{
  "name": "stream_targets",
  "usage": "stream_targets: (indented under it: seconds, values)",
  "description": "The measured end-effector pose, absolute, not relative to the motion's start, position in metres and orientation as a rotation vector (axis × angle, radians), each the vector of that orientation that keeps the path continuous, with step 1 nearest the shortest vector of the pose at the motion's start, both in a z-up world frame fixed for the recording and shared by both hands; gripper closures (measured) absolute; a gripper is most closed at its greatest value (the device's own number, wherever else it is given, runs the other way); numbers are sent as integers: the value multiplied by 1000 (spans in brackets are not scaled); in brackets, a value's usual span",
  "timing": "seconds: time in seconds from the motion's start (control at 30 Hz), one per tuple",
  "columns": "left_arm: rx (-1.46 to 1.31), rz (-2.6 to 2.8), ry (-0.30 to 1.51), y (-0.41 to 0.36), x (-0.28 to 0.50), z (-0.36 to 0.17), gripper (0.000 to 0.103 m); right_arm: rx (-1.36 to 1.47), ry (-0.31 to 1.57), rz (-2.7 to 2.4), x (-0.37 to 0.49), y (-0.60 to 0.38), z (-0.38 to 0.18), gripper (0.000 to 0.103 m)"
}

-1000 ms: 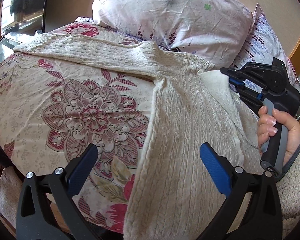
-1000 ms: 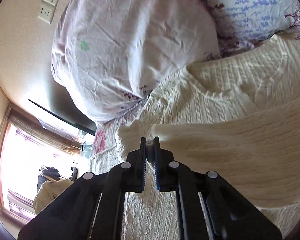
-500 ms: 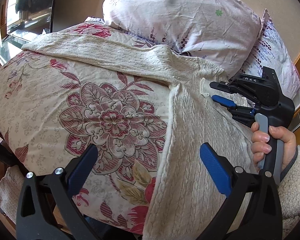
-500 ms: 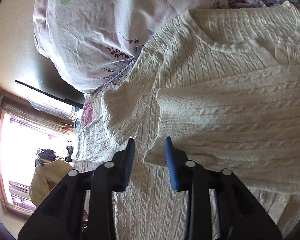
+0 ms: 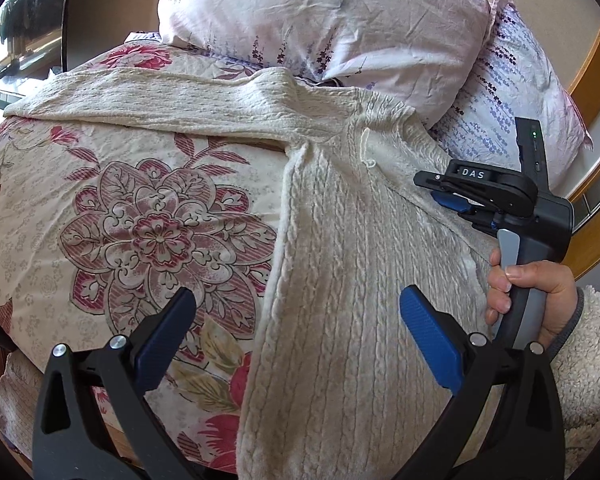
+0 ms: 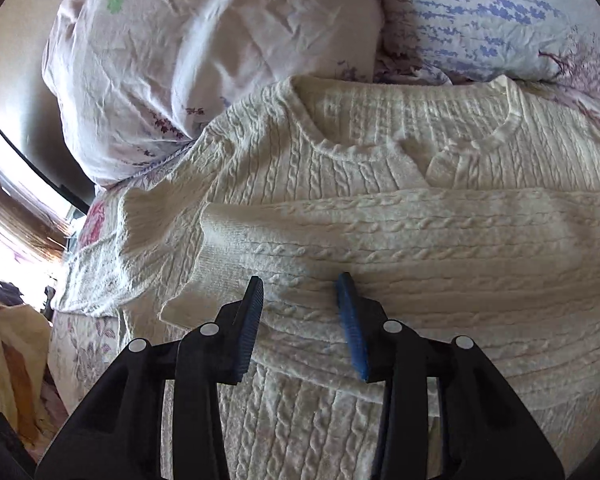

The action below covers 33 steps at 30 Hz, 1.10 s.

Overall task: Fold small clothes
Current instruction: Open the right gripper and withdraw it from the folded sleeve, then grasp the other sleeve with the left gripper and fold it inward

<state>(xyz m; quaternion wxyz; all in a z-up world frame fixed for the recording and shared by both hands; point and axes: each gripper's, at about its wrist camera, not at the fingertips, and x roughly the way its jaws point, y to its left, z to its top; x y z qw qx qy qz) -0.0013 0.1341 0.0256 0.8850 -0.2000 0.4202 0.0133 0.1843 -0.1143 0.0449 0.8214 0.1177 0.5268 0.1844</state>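
A cream cable-knit sweater (image 5: 340,272) lies flat on the floral bedspread (image 5: 148,208), neck toward the pillows. Its left sleeve (image 5: 152,100) stretches out to the left. The other sleeve (image 6: 400,236) lies folded across the chest in the right wrist view, cuff end at the left. My left gripper (image 5: 296,320) is open and empty above the sweater's lower left side. My right gripper (image 6: 300,292) is open and empty just above the folded sleeve; it also shows in the left wrist view (image 5: 440,192), held by a hand at the sweater's right edge.
Two pale floral pillows (image 5: 332,20) lean at the head of the bed, just behind the sweater's neck (image 6: 412,148). A dark frame and a bright window (image 5: 16,40) stand at the far left. A wooden edge (image 5: 596,200) runs along the right.
My right gripper has opened and let go of the sleeve, which now lies folded across the chest, and has drawn back. My left gripper stayed open and shifted slightly.
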Motion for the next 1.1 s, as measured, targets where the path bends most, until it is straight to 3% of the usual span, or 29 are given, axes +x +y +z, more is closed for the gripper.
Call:
stream_targets:
  seconds: [0.23, 0.57, 0.77, 1.1]
  values:
    - [-452, 72, 869, 147, -10, 25, 2, 5, 1091, 416, 178, -60, 48, 46]
    - [-457, 73, 871, 145, -9, 26, 2, 55, 1115, 554, 165, -67, 56, 46]
    - [-522, 114, 847, 169, 2, 30, 2, 267, 1071, 552, 153, -118, 75, 46]
    - [-985, 235, 760, 272, 47, 22, 2, 401, 1087, 405, 115, -201, 69, 46]
